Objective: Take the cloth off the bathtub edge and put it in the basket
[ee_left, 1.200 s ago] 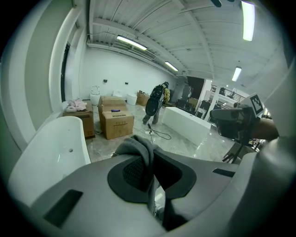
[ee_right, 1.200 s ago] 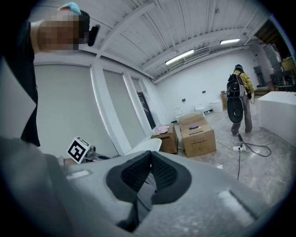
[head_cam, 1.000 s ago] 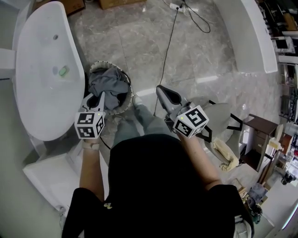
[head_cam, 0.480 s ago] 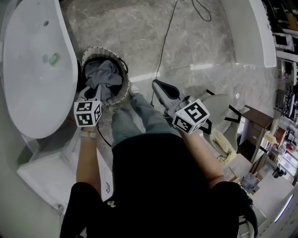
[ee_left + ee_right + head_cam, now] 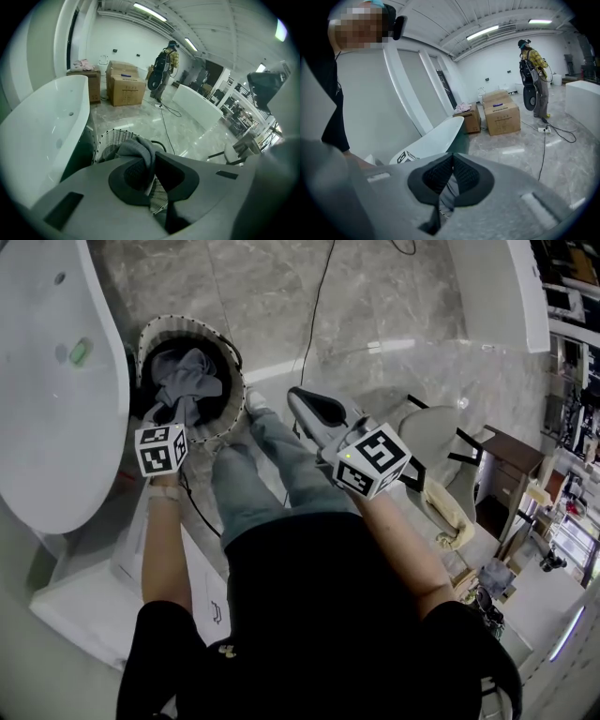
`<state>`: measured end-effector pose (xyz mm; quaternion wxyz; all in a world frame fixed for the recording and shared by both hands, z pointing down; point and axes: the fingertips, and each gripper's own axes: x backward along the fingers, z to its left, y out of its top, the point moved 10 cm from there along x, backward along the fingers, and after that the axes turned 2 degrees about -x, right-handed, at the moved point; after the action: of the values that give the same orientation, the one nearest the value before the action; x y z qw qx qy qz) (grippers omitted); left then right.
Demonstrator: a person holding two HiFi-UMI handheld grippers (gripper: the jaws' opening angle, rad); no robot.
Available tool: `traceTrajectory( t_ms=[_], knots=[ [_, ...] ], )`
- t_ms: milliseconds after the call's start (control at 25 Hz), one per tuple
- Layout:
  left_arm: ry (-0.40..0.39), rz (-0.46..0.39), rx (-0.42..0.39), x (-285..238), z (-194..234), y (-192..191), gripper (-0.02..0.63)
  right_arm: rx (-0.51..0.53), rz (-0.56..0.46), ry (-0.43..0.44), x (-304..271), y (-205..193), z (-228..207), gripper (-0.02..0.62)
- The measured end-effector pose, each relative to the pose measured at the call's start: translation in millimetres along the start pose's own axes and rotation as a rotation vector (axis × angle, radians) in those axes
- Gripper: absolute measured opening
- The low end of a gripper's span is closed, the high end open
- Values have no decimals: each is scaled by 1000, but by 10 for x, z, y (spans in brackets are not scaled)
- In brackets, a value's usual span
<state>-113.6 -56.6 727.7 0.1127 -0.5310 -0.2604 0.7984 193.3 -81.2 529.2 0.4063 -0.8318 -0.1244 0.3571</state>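
One cloth (image 5: 184, 379) hangs from the left gripper (image 5: 176, 414) over the basket (image 5: 178, 321)

Grey cloth (image 5: 184, 381), crumpled and bunched inside the basket (image 5: 178, 322), one fold pinched between the jaws of the left hand-held gripper (image 5: 153, 174), basket round, white, woven, dark-dotted rim, upright on the floor just beside the white bathtub (image 5: 47, 409)

You have bright, even light from the ceiling strip lights (image 5: 149, 11), which throw pale glare streaks across the glossy marble floor (image 5: 375, 306). Both gripper views bend strongly toward dark, rounded corners, with the nearest foreground soft. The head view is sharp.
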Motion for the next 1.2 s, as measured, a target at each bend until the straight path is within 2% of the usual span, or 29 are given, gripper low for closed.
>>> traceTrajectory(
  t_ms=[320,600,720,840,1000,1200],
  knots=[
    [25,65,4,-608,255,-389,48,-15,31,-5,-92,-303,-20,-3],
    [50,113,57,-992,455,-781,58,-23,53,-13,-104,-531,-27,-3],
    [66,97,91,-1034,491,-857,100,-24,62,-19,-97,-590,-16,-3],
    [76,80,111,-1042,502,-870,175,-25,67,-19,-97,-620,-2,-3],
    [81,62,103,-1026,464,-847,265,-23,70,-13,-126,-650,42,-3],
    [62,62,100,-1026,412,-870,311,-18,74,-1,-155,-668,111,-3]
  ],
)
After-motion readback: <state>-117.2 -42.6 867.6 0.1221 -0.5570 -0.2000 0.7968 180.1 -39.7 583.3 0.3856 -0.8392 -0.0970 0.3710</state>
